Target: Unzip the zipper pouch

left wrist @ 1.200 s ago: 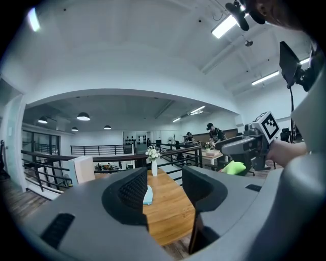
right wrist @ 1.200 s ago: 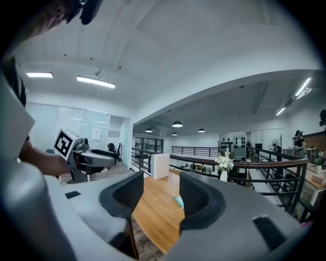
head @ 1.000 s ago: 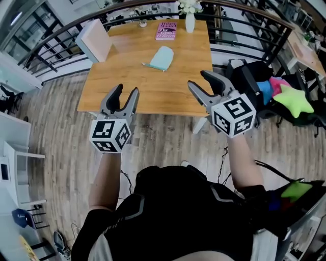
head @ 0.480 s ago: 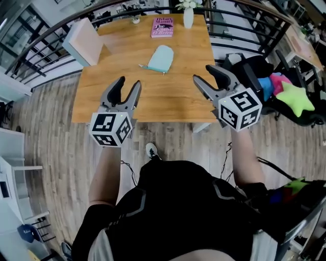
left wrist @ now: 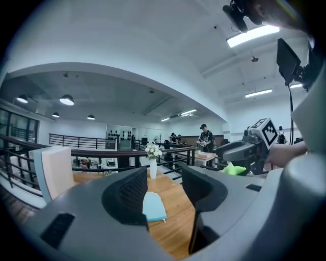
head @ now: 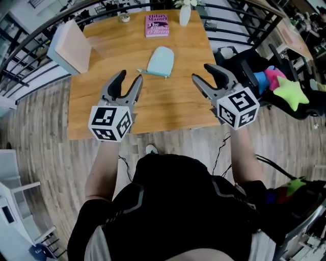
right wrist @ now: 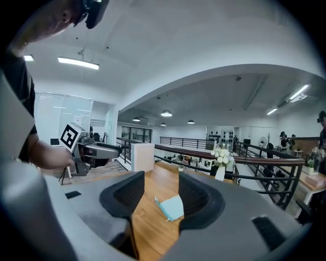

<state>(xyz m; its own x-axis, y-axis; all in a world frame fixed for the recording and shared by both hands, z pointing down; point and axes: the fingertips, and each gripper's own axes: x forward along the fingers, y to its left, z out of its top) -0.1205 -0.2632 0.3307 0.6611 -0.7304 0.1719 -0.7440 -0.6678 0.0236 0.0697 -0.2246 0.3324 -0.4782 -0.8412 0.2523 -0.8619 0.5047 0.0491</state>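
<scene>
The zipper pouch (head: 160, 60) is light mint green and lies flat on the wooden bench (head: 173, 109). It sits in the far half of the bench, about midway between the left and right edges. Its zipper side, a darker teal strip, faces the near edge and sticks out a little toward the left.

The left tongs (head: 129, 77) are open, with nothing between the jaws. They hover over the near left part of the bench, well apart from the pouch. The right tongs (head: 202, 73) are open too and also empty, and they hover over the near right part. Each points toward the far edge.

In the left gripper view the pouch (left wrist: 153, 206) shows low in the gap between the jaws but far beyond them, and the right tongs (left wrist: 232, 150) appear at the side. In the right gripper view the pouch (right wrist: 173, 206) shows in the same way, with the left tongs (right wrist: 104, 150) at the other side.

At the far edge there is a pink book (head: 157, 25), and beside it a white vase with white flowers (head: 184, 14). A pale upright panel (head: 71, 47) stands at the far left corner. Beyond the right edge, a green star-shaped soft toy (head: 290, 94) lies on something black.
</scene>
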